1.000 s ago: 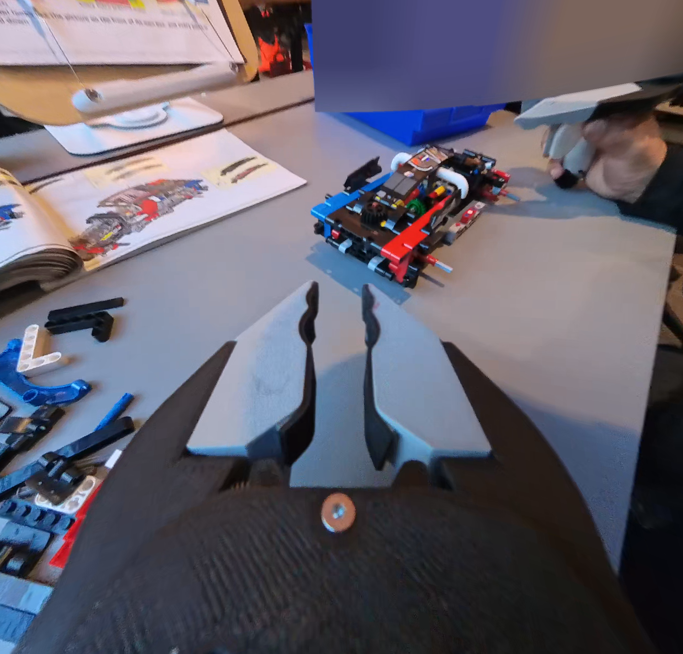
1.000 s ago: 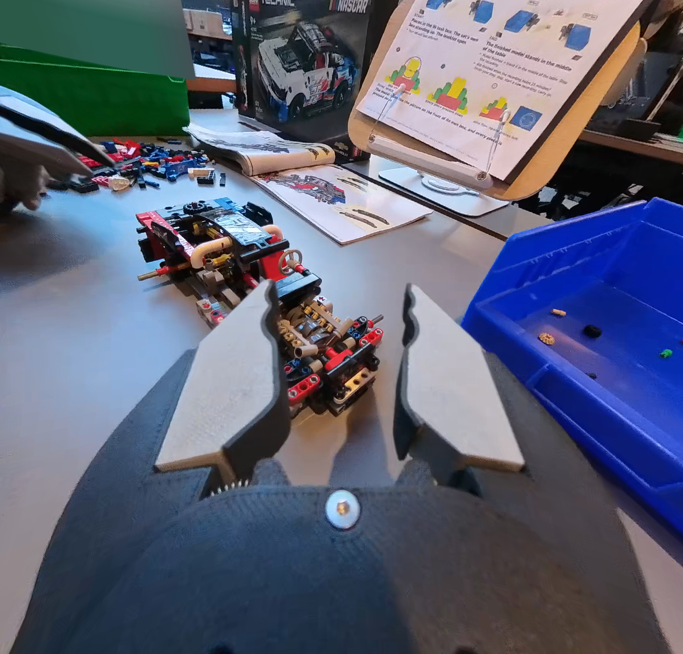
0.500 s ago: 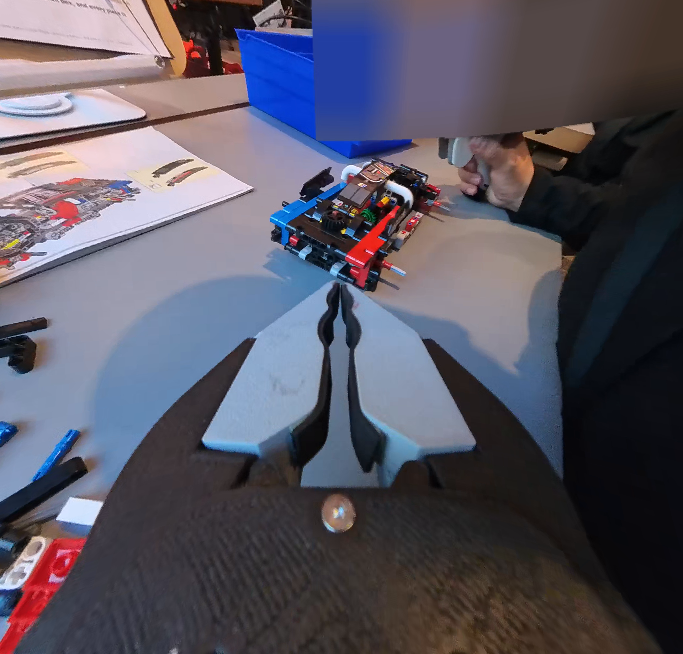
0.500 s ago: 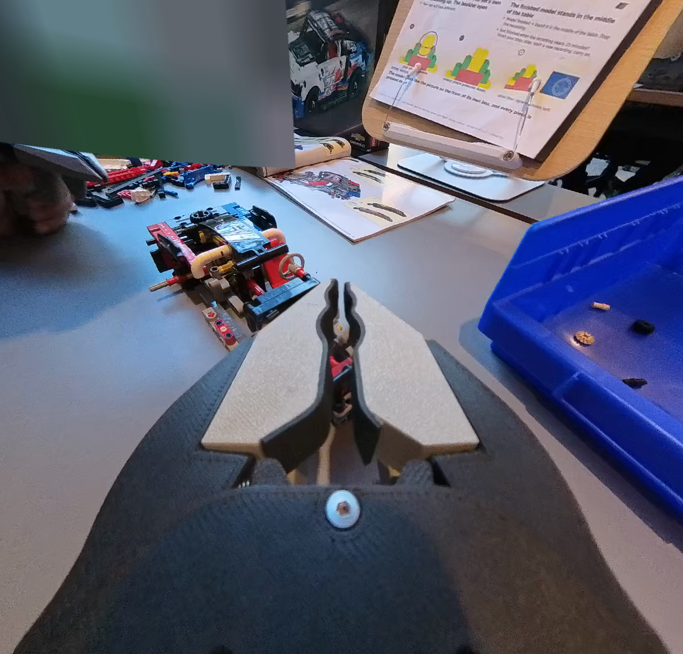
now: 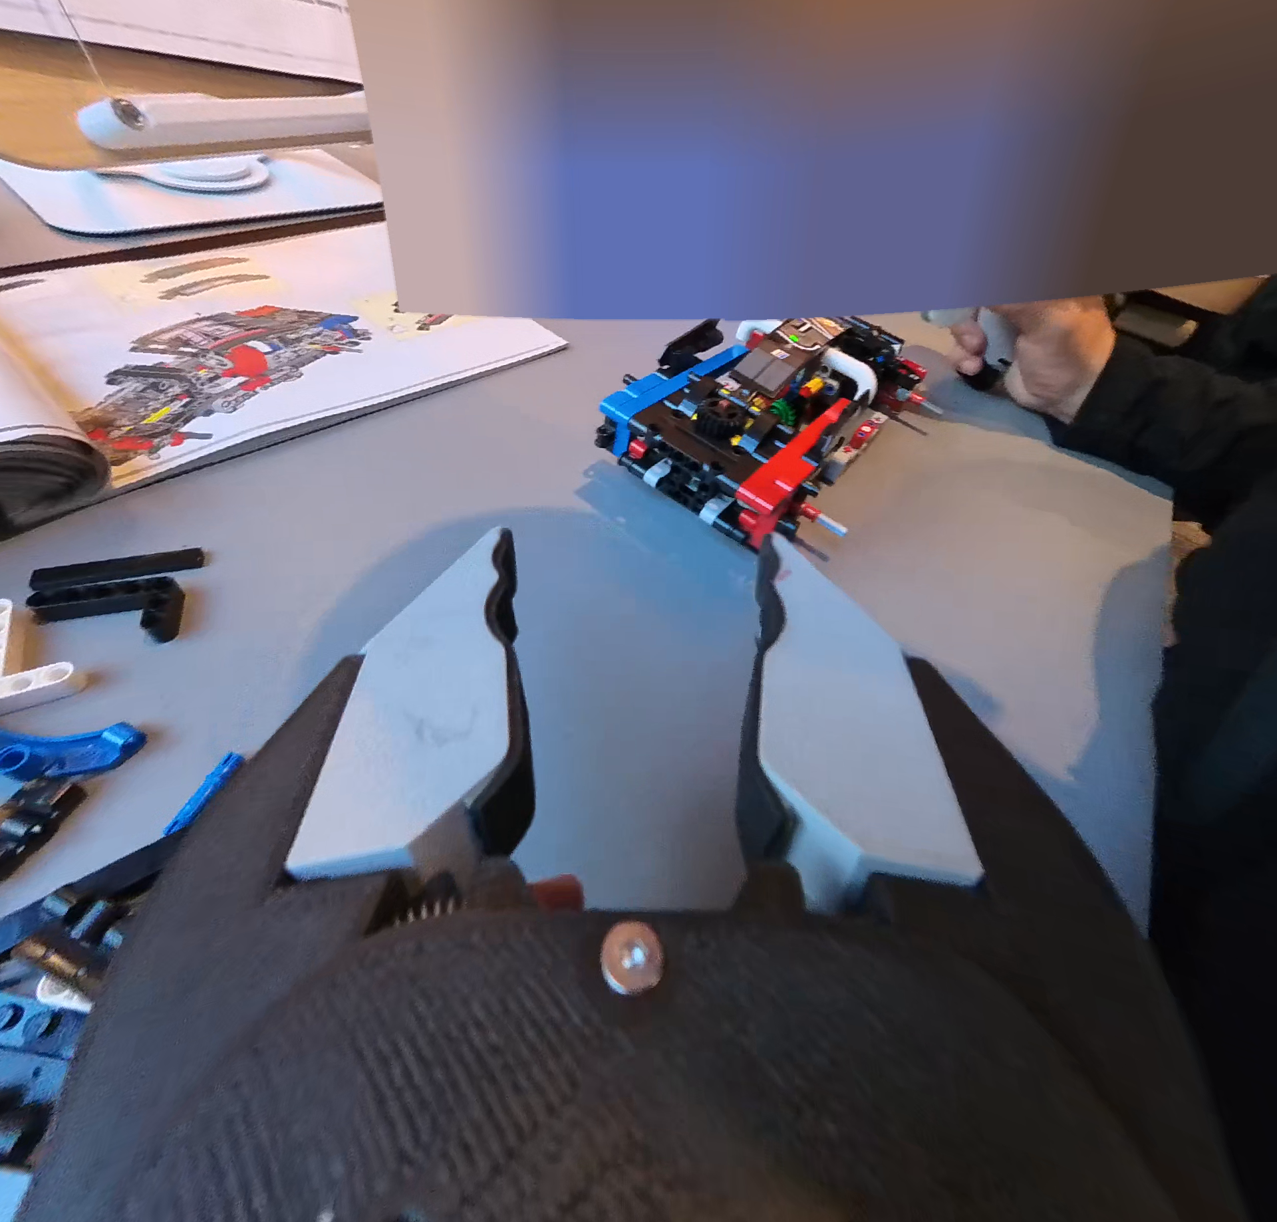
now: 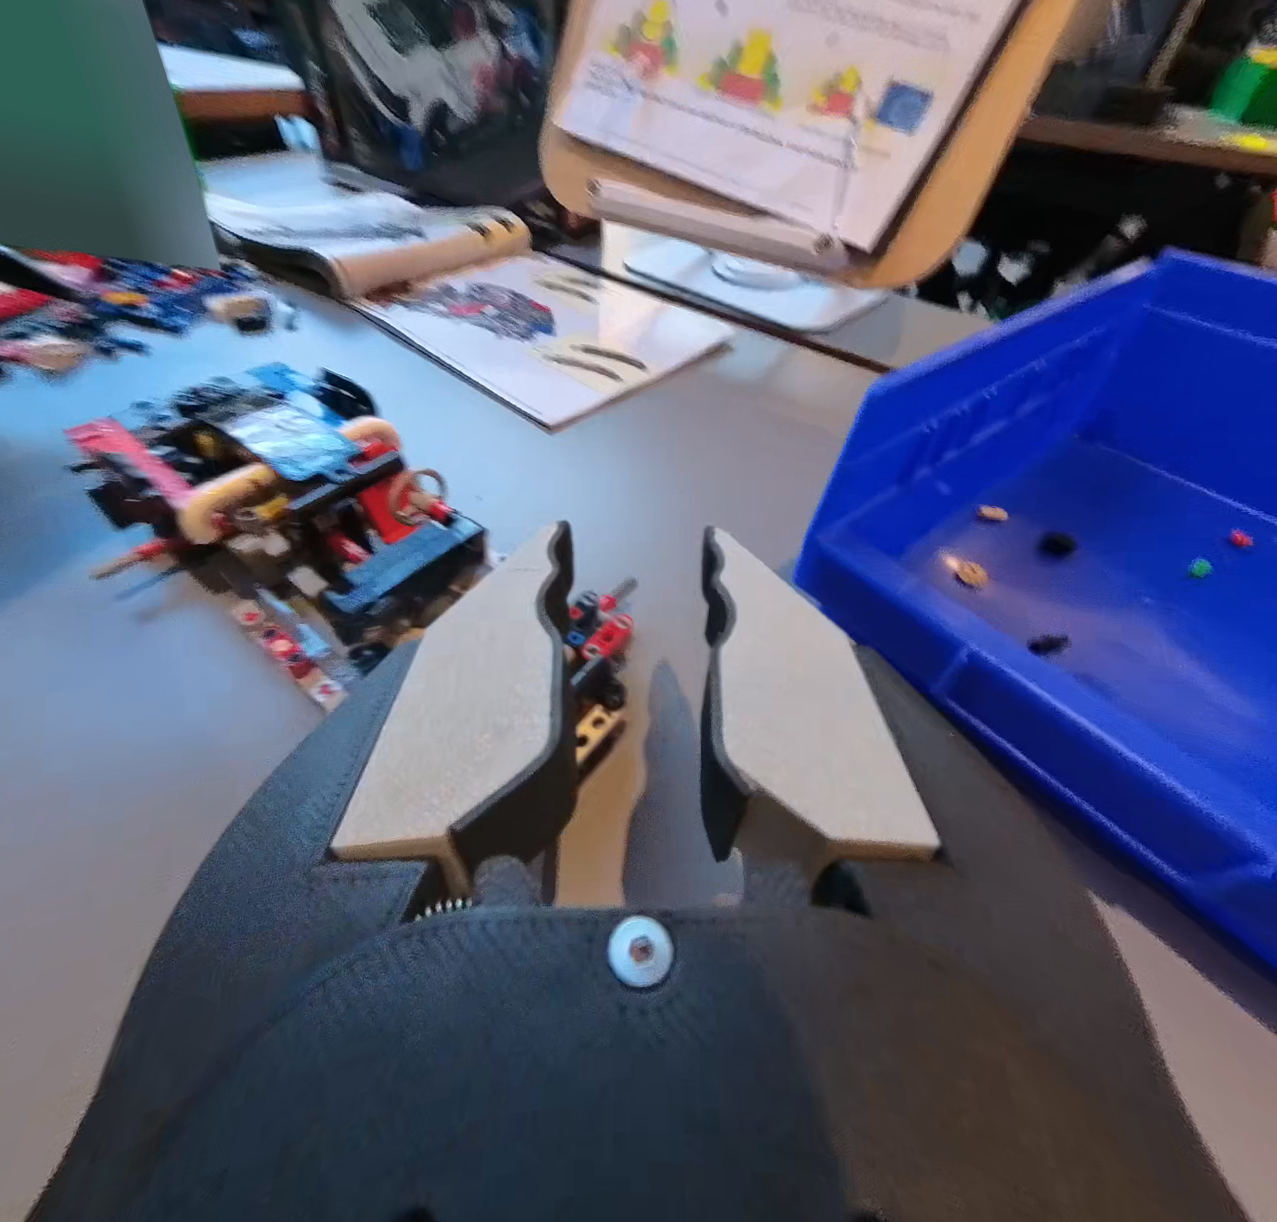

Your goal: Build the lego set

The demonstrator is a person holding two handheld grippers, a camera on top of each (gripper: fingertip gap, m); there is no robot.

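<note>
Model: part-built car chassis [image 5: 750,422] on grey table [image 5: 414,484], no wheels or body shell visible, so approx mid-build.
Left gripper [image 5: 632,567]: jaws wide, empty, just short of chassis' rear end.
Right gripper [image 6: 637,570]: part open, nothing clamped; chassis' front end sits just under/beyond tips, view blurred, contact unclear.
Left to do: loose parts [image 5: 103,595] unsorted; instruction booklet [image 5: 262,367] open.
Bin: blue bin [image 6: 1036,671], few tiny bits inside.

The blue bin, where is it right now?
In the right wrist view, the blue bin sits on the grey table, right of the right gripper and opposite the lego car.
</note>
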